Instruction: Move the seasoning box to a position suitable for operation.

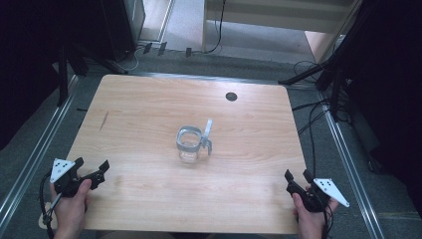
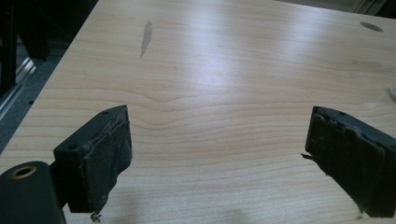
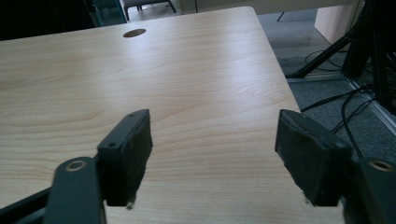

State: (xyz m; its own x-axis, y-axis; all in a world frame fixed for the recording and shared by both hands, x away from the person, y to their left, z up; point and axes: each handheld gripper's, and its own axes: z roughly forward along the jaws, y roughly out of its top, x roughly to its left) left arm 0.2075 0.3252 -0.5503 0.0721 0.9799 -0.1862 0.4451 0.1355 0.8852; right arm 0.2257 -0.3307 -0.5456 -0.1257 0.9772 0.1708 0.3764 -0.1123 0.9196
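Since both tools sit at the near corners, the reach to the centre decides everything:

Thing in hand: a clear glass jar with a hinged wire-bail lid (image 1: 189,144), standing upright near the middle of the pale wooden table (image 1: 149,99), its glass lid (image 1: 207,133) swung open and tipped up on the jar's three o'clock side.

Left gripper (image 1: 91,168): near-left corner, jaws spread wide, nothing between them; in the left gripper view (image 2: 219,154) bare wood lies between the worn black pads.

Right gripper (image 1: 296,175): near-right corner, jaws likewise spread wide and holding nothing; the right gripper view (image 3: 212,154) shows bare wood between them.

Direction from left gripper: the jar lies at about two o'clock, well apart.

Direction from right gripper: the jar lies at about ten o'clock, well apart.

Nearer hand: close to even; I cannot tell a clear winner, though the raised lid faces the right side.

Long axis: the jar's is vertical; the lid stands on edge, running roughly twelve to six o'clock.

Judgement: the right gripper looks better placed for the lid, the left for steadying the body.

Other marks: a round dark cable hole (image 1: 231,96) at the table's far side.
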